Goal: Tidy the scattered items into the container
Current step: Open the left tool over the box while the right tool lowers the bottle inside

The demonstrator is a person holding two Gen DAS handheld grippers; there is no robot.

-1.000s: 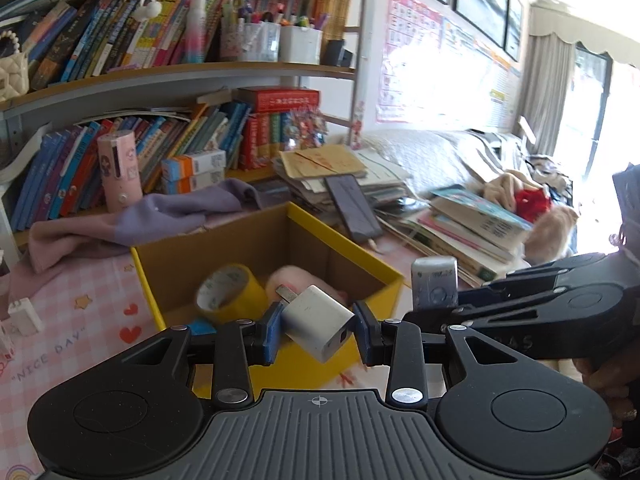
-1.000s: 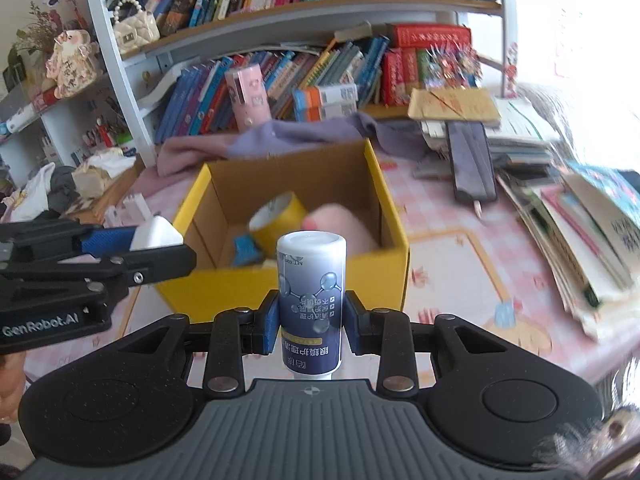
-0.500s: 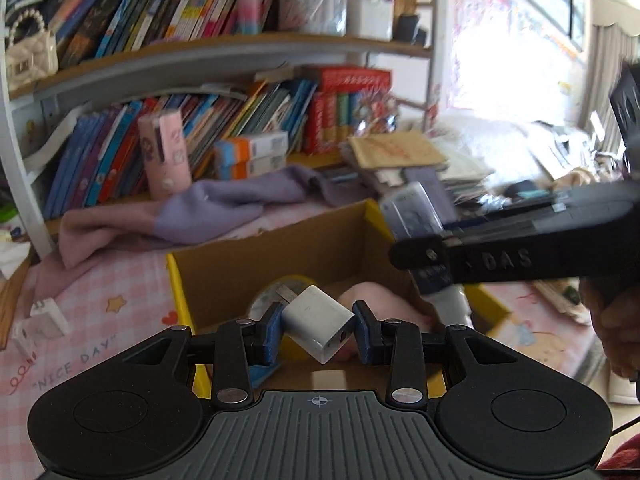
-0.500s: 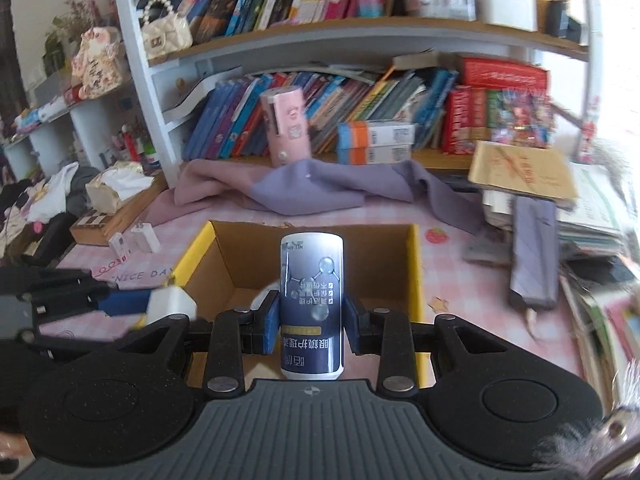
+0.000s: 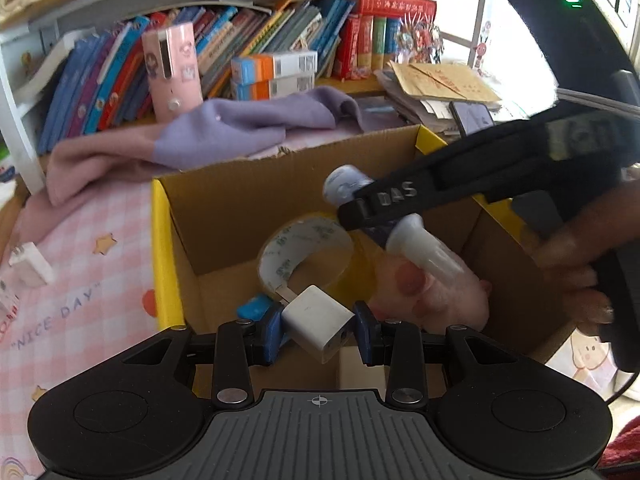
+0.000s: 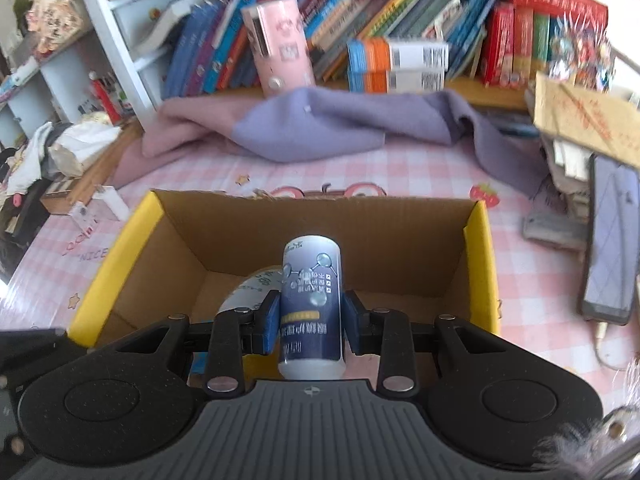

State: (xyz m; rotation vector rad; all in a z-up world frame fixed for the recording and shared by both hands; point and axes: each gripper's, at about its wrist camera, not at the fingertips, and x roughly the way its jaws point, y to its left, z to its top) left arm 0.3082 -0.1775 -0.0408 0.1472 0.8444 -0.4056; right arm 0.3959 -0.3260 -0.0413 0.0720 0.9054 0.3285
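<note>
An open cardboard box (image 5: 160, 240) (image 6: 120, 248) with yellow flaps stands on the pink checked tablecloth. My left gripper (image 5: 318, 330) is shut on a white charger plug (image 5: 316, 322), held tilted over the box's near side. My right gripper (image 6: 310, 322) is shut on a dark blue and white bottle (image 6: 311, 304) above the box. In the left wrist view that bottle (image 5: 416, 240) hangs upside down from the black right gripper over the box's middle. Inside lie a tape roll (image 5: 304, 252), a pink soft toy (image 5: 444, 296) and a small blue item (image 5: 254, 307).
A purple and pink cloth (image 6: 320, 124) lies behind the box, before shelves of books. A pink cylinder (image 6: 280, 48) stands on the shelf. A phone (image 6: 610, 244) and paper stacks lie to the right. Small white plugs (image 5: 30, 264) sit left of the box. A hand (image 5: 576, 264) grips the right tool.
Both grippers have moved forward and down over the box, each keeping its item. In the left wrist view the right gripper now reaches across the box with the bottle hanging over its inside.
</note>
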